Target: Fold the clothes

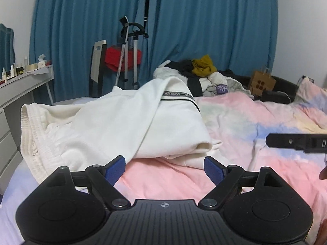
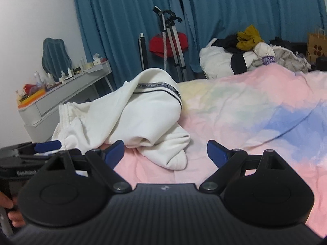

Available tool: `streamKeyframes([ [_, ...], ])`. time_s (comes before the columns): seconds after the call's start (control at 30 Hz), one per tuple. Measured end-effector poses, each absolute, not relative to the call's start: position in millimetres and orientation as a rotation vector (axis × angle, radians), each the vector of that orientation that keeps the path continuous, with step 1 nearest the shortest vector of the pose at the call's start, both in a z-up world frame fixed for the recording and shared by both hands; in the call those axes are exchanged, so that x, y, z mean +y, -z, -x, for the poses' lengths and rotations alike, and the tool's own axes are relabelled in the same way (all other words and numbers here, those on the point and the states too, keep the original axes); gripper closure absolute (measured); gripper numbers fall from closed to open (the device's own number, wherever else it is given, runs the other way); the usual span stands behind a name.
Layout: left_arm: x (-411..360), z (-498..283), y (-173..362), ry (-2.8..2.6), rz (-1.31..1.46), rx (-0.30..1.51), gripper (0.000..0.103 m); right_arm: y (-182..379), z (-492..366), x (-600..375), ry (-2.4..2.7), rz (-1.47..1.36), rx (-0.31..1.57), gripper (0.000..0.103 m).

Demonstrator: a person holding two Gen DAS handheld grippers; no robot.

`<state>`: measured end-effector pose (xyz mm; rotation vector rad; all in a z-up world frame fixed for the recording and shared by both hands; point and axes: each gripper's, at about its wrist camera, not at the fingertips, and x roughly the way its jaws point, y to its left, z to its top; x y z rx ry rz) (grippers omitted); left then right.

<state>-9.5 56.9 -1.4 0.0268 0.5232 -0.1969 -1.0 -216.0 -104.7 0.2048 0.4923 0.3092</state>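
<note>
A cream-white garment (image 1: 114, 126) with a dark patterned stripe lies rumpled on the pastel pink-and-blue bedspread (image 1: 235, 134). My left gripper (image 1: 164, 170) is open and empty, just in front of the garment's near edge. In the right wrist view the same garment (image 2: 139, 122) lies ahead and to the left, with a cuff end toward me. My right gripper (image 2: 165, 153) is open and empty just short of that cuff. The left gripper's blue fingertips (image 2: 48, 144) show at the left edge of the right wrist view. The right gripper's black finger (image 1: 296, 140) shows at the right edge of the left wrist view.
A pile of other clothes (image 1: 200, 75) sits at the far side of the bed, with a brown paper bag (image 1: 261, 82) beside it. A white dressing table (image 2: 67, 94) with bottles stands at the left. A garment steamer (image 1: 130, 53) stands by the blue curtains (image 1: 204, 20).
</note>
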Motion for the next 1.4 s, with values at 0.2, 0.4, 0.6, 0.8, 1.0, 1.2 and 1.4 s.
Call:
streamKeyframes([
  [0.2, 48, 3, 15, 0.218, -0.052, 0.52, 0.016, 112, -3, -219, -0.273, -0.213, 0.46, 0.014],
  [0.4, 39, -15, 33, 0.212, -0.114, 0.489, 0.016, 127, -26, -228, -0.245, -0.24, 0.443, 0.014],
  [0.6, 42, -75, 25, 0.199, -0.198, 0.446, 0.016, 139, -46, -237, -0.207, -0.247, 0.461, 0.014],
  [0.8, 44, -154, -10, 0.184, -0.194, 0.325, 0.008, 148, -47, -255, -0.194, -0.321, 0.486, 0.014],
  [1.0, 24, -248, -12, 0.253, -0.216, 0.405, 0.021, 155, -52, -259, -0.188, -0.329, 0.487, 0.014],
  [1.2, 17, -302, 0, 0.151, -0.115, 0.573, 0.099, 167, -56, -266, -0.174, -0.344, 0.5, 0.014],
  [1.4, 9, -207, -41, 0.246, -0.222, 0.385, 0.1, 175, -61, -277, -0.177, -0.412, 0.501, 0.014],
])
